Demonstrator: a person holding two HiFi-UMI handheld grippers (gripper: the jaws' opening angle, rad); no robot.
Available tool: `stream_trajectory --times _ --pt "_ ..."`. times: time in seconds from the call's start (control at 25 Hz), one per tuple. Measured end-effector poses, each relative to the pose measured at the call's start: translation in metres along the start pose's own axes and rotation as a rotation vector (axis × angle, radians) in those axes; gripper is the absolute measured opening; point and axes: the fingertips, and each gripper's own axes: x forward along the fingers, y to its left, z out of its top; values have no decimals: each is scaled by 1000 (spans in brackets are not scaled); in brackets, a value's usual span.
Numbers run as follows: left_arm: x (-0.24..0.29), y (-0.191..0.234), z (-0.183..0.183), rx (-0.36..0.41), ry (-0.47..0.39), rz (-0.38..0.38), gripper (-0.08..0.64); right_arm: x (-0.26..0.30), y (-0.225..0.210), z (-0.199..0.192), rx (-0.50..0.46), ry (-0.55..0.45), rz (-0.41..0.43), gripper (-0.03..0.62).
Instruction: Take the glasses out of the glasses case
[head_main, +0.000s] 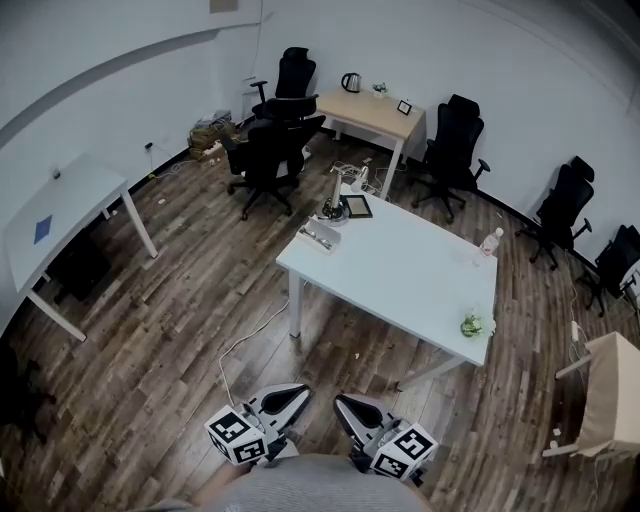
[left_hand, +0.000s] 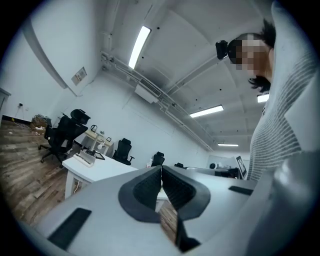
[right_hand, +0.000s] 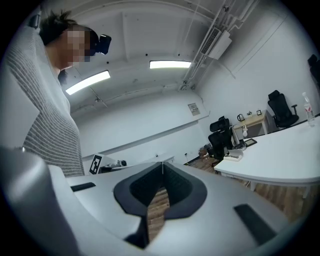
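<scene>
left gripper (left_hand: 161, 169), right gripper (right_hand: 161, 166): jaws pressed together, empty, well apart from table (head_main: 400, 272) | glasses case: not surely made out, perhaps pale box (head_main: 319, 236) on table's far corner | glasses likely light, fragile; grip frame, not lenses

No legible writing

Cubes (head_main: 235, 435) on the left gripper (head_main: 298, 392) and right gripper (head_main: 342, 403), at six o'clock, show only black-and-white square patterns; a wall plate (right_hand: 194, 109) is too small to read.

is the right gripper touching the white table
Apart. The head view shows the right gripper at the bottom of the frame, with a stretch of wood floor between it and the white table.
</scene>
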Motion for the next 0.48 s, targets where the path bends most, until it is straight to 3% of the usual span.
stream_trajectory --times 0.24,0.48 --pt "-21 81 59 36 -41 10 13 97 -3 27 -19 -21 15 17" --pt "-27 142 88 32 -34 -35 14 164 -21 30 -30 -28 -48 17"
